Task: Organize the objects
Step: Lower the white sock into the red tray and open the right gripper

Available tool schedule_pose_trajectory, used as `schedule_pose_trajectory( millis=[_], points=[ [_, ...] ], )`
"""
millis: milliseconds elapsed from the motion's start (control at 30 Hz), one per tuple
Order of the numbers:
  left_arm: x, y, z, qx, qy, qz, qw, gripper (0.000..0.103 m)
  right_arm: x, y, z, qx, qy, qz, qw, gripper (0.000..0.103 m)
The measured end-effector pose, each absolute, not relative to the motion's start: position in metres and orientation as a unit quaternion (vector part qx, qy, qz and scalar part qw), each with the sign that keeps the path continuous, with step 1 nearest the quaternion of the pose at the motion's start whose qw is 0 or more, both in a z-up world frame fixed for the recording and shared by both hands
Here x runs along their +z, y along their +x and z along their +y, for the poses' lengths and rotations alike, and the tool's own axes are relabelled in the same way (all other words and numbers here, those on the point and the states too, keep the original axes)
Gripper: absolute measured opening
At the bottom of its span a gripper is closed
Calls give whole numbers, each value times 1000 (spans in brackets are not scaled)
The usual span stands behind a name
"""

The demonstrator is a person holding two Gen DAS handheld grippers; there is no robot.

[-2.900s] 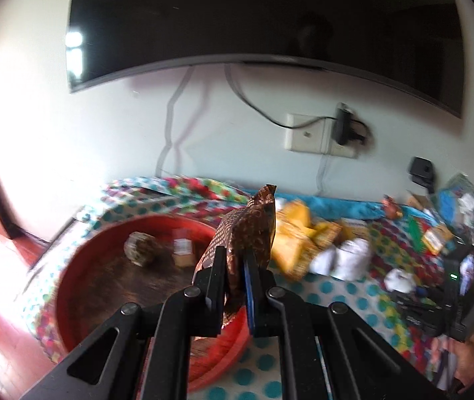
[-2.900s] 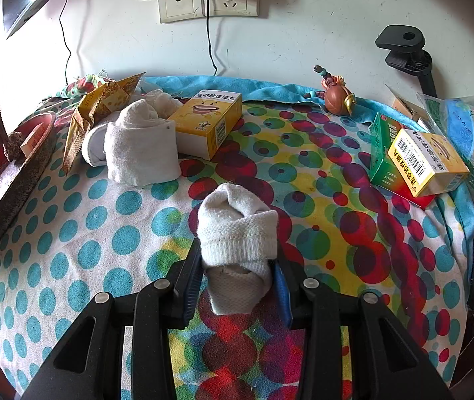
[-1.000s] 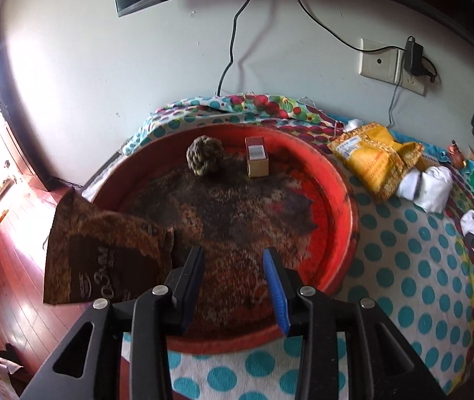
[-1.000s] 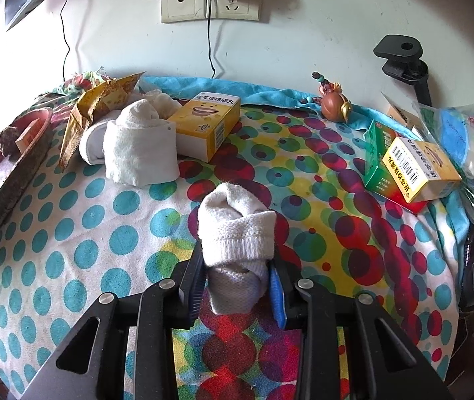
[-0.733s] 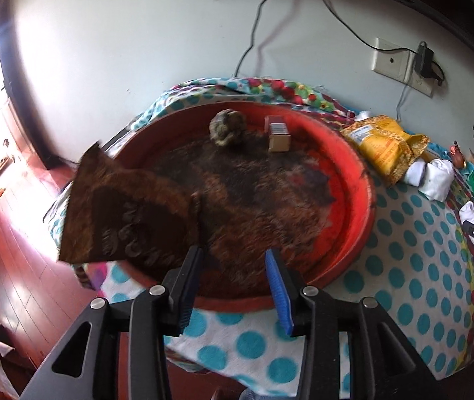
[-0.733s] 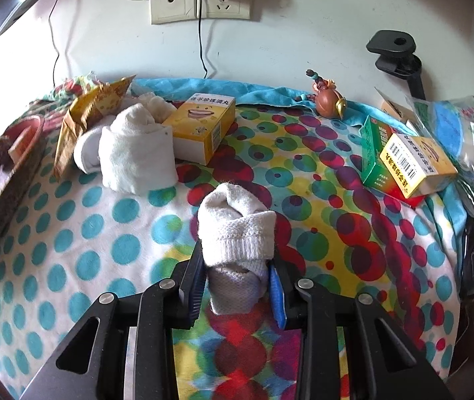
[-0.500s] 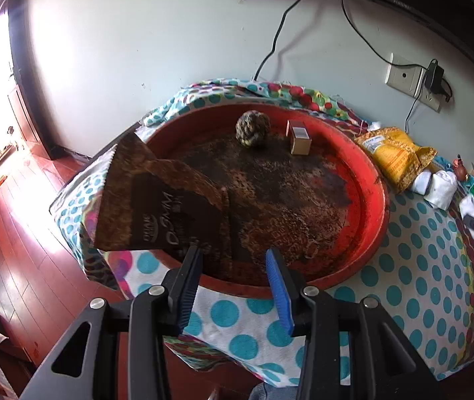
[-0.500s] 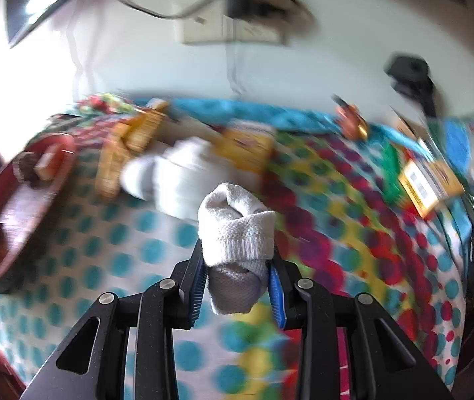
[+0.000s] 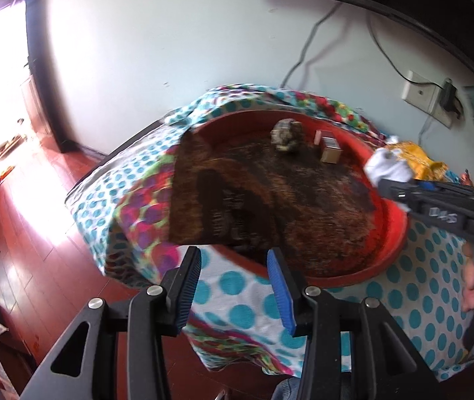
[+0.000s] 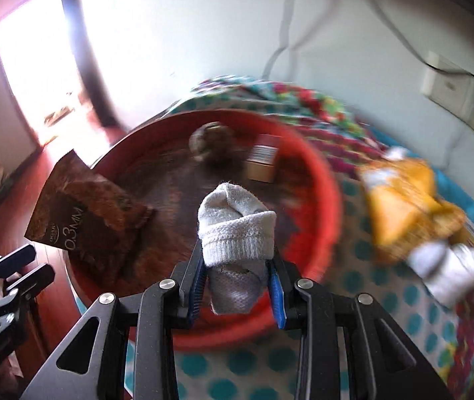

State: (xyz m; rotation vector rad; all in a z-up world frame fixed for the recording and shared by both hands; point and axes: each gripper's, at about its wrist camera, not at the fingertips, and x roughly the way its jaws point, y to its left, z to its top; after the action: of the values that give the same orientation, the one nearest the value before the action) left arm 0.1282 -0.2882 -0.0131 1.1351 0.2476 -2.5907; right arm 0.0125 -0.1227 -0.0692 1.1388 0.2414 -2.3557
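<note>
My right gripper [image 10: 237, 266] is shut on a rolled white sock [image 10: 237, 230] and hangs over the near side of the red basin [image 10: 323, 200]. In the left wrist view the same sock [image 9: 386, 166] shows above the basin's right rim [image 9: 393, 243]. A brown snack packet [image 9: 210, 200] leans on the basin's left rim. My left gripper [image 9: 233, 263] sits just short of the basin's near edge; its jaws are opening with nothing between them. A rope ball [image 9: 286, 133] and a small box [image 9: 330, 150] lie at the basin's far side.
The basin rests on a dotted cloth [image 9: 237, 313] over the table, whose left edge drops to a red wooden floor [image 9: 20, 233]. A yellow packet [image 10: 403, 200] and more white socks [image 10: 446, 266] lie right of the basin. A wall with a socket [image 9: 420, 95] stands behind.
My right gripper has swung left with the sock, from the table's middle to over the basin. My left gripper has let go of the brown packet and pulled back.
</note>
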Motion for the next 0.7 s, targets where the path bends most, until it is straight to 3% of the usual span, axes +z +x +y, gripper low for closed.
schedule_pose_trajectory(
  millis=[300,400,600,700],
  points=[
    [-16,134,-307,-896,396,111,166,43,-98,-28,-176,-843,466,112,245,31],
    [-18,130,-303,-895,401,103,166,43,-103,-35,-179,-839,472,124,241,36],
    [-19,125,-292,-897,403,89,158,43,-95,-31,-164,-849,455,112,244,58],
    [-20,121,-285,-896,407,87,156,43,-82,-24,-145,-861,436,98,243,58]
  ],
)
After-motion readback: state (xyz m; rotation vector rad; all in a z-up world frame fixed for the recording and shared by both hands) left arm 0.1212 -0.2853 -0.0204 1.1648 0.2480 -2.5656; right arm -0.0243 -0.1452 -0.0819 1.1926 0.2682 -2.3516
